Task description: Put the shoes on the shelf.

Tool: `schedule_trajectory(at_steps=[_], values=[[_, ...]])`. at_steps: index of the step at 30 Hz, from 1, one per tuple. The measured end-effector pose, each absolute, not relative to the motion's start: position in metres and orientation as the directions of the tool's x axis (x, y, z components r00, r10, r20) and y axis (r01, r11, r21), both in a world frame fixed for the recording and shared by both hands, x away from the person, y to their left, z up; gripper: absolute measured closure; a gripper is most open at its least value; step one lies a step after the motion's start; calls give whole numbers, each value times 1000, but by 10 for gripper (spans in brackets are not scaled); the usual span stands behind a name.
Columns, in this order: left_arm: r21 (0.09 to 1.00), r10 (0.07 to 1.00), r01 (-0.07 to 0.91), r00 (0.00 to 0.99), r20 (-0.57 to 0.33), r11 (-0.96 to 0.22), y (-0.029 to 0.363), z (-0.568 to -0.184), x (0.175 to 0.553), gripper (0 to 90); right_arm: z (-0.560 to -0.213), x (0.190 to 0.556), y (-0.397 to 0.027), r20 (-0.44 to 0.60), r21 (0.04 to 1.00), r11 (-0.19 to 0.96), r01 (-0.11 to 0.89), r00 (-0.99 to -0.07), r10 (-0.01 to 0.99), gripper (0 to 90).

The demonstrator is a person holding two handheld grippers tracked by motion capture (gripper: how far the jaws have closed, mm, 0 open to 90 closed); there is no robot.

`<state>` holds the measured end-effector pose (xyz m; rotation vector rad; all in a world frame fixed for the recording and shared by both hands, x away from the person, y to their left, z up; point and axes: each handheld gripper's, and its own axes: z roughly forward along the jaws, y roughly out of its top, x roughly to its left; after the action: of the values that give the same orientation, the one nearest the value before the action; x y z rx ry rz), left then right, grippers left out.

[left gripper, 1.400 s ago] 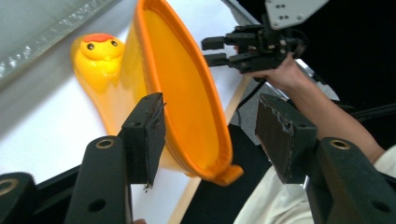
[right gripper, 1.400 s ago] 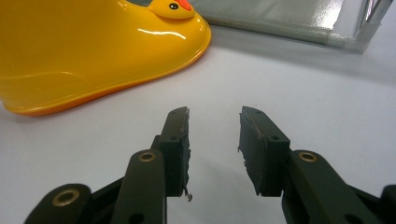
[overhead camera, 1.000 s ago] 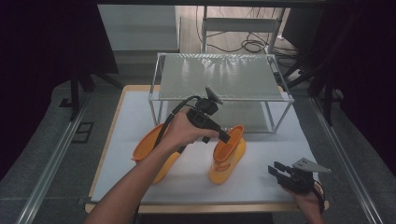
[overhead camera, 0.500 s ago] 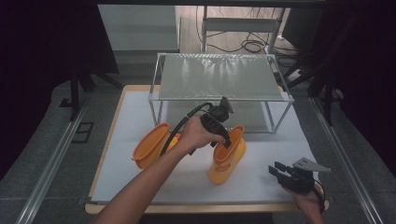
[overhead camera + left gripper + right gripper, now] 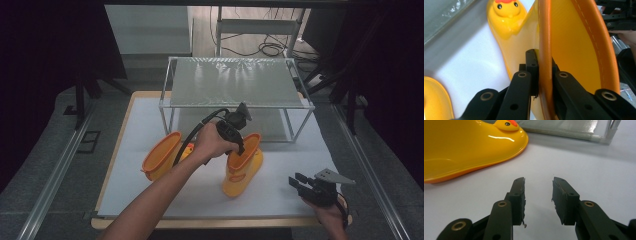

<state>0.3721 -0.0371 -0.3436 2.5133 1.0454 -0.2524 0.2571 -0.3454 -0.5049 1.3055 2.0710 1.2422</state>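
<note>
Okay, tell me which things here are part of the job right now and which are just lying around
In use:
- left gripper, shut on the upright boot's orange rim

Lying about:
- second boot, on its side
- wire shelf rack
- right gripper, open, holding nothing

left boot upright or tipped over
Tipped. The left boot lies on its side on the table, opening facing sideways, while the right boot stands upright.
</note>
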Motion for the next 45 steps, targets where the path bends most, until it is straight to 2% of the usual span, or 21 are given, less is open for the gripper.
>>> schedule_trajectory(at_steps=[6,14,24,33,37,40,45], values=[[340,629,702,712,-312,-626,-18,-318,361,878,-504,258,-348,135,842,154,516,-479,867,619],[382,650,705,705,-285,-597,30,-296,341,879,-502,258,-346,135,847,155,509,-487,863,620],[357,695,732,673,-253,-580,76,-321,334,878,-504,258,-343,136,844,155,514,-485,864,624],[350,712,719,680,-177,-600,94,-340,328,877,-503,258,-343,134,844,157,513,-485,864,626],[368,705,710,687,-174,-601,98,-346,325,872,-503,257,-343,127,845,165,508,-491,862,626],[368,700,707,691,-180,-604,101,-348,322,839,-503,257,-342,129,846,163,508,-491,862,626],[414,690,701,693,-208,-580,105,-341,321,708,-504,257,-341,130,845,163,509,-491,861,625]])
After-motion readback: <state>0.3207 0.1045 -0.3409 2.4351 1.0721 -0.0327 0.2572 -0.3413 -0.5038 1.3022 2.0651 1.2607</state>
